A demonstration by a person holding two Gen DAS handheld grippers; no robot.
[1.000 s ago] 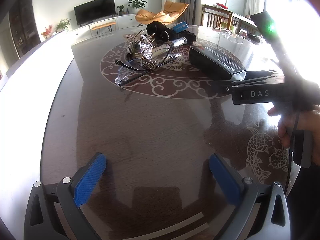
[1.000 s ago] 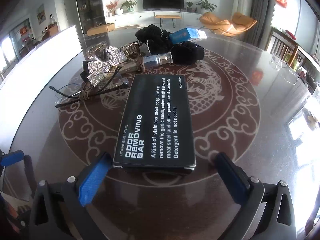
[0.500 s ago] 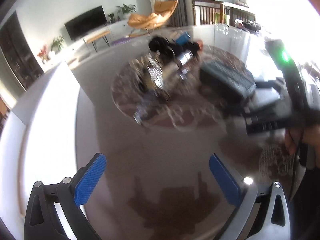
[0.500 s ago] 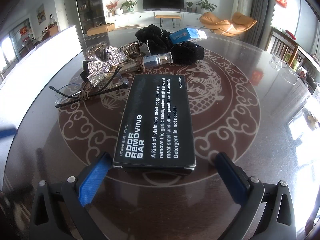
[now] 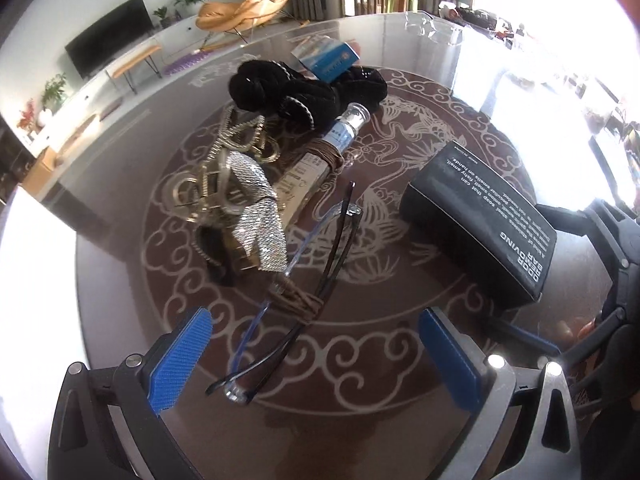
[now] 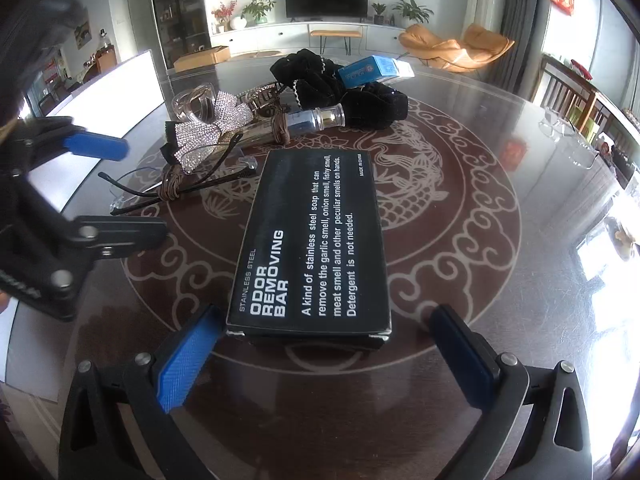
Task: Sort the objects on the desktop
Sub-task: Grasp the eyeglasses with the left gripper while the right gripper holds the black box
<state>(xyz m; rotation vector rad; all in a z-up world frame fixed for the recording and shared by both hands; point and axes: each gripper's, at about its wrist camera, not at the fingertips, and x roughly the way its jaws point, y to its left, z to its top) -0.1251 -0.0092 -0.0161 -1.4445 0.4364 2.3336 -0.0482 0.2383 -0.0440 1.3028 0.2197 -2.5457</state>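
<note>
Black box (image 6: 316, 240) lies on our bench (image 6: 500, 300), its near end between our spread right claw (image 6: 324, 356); our left claw (image 5: 316, 364), spread, straddles the glasses (image 5: 296, 292).

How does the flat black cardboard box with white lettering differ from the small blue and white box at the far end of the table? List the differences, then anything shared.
The flat black cardboard box is much larger than the small blue and white box. The black box lies flat on the glass tabletop; the blue one rests tilted on black fabric. The black box sits between the right gripper fingers; the blue one lies beyond the pile. Both are closed rectangular cartons.
</note>
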